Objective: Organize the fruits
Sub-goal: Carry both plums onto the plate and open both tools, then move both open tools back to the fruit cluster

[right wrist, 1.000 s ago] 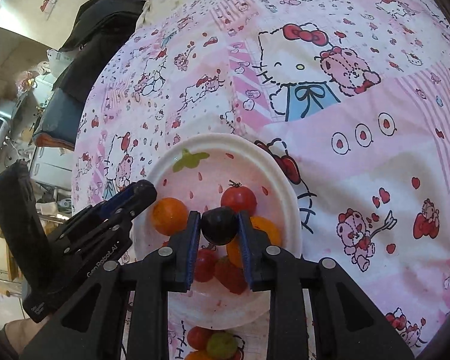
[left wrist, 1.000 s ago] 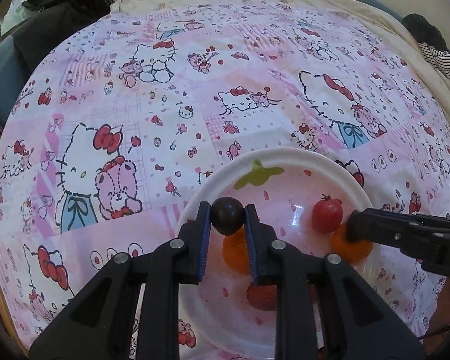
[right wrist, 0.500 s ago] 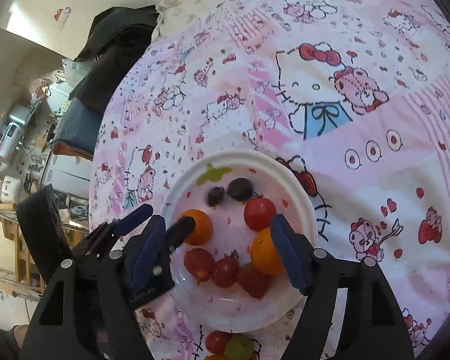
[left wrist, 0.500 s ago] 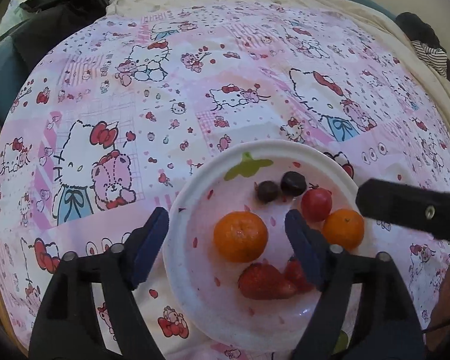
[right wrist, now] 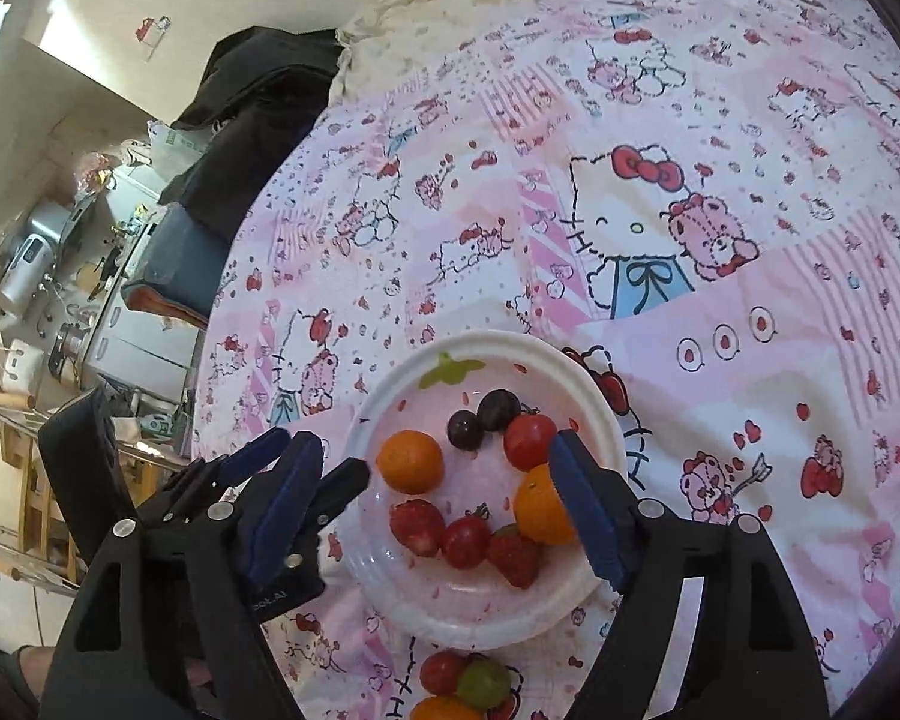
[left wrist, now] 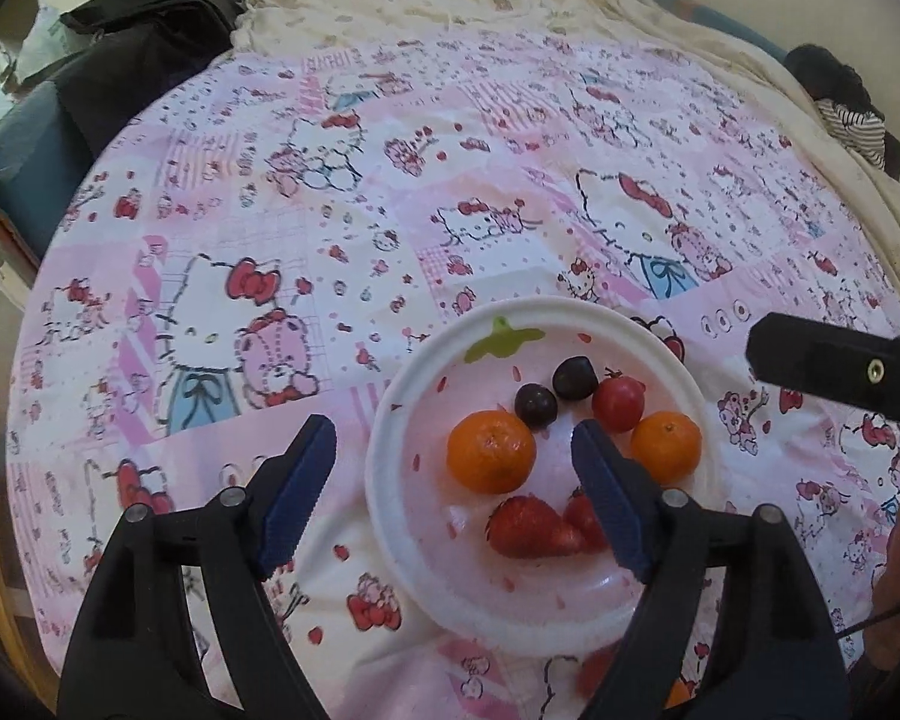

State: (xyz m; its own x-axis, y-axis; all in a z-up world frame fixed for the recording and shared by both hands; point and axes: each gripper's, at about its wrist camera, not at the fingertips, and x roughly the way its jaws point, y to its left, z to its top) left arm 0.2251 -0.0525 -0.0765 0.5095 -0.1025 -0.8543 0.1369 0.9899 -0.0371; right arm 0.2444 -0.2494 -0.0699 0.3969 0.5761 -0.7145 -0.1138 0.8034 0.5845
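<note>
- Plate (left wrist: 384, 468), white with a strawberry print, lies on the pink cartoon-cat bedsheet (left wrist: 390, 192); I take it as my landmark.
- On the plate I see two dark grapes (left wrist: 535, 405) touching each other near its far rim, a cherry tomato (left wrist: 617, 402) just right of them, and two mandarins (left wrist: 491, 450) at mid-plate, left and right.
- Strawberries (left wrist: 525, 528) lie on the plate's near half; the right wrist view shows another cherry tomato between them.
- My left claw (left wrist: 453, 492) hangs over the plate's near-left rim; its jaws have just been opening and stand wide apart, gripping nothing.
- My right claw (right wrist: 435, 501) hangs over the plate's near side; its jaws have just been opening and nothing is clamped.
- More loose fruit (right wrist: 462, 684) lies on the sheet just off the plate's near rim.
</note>
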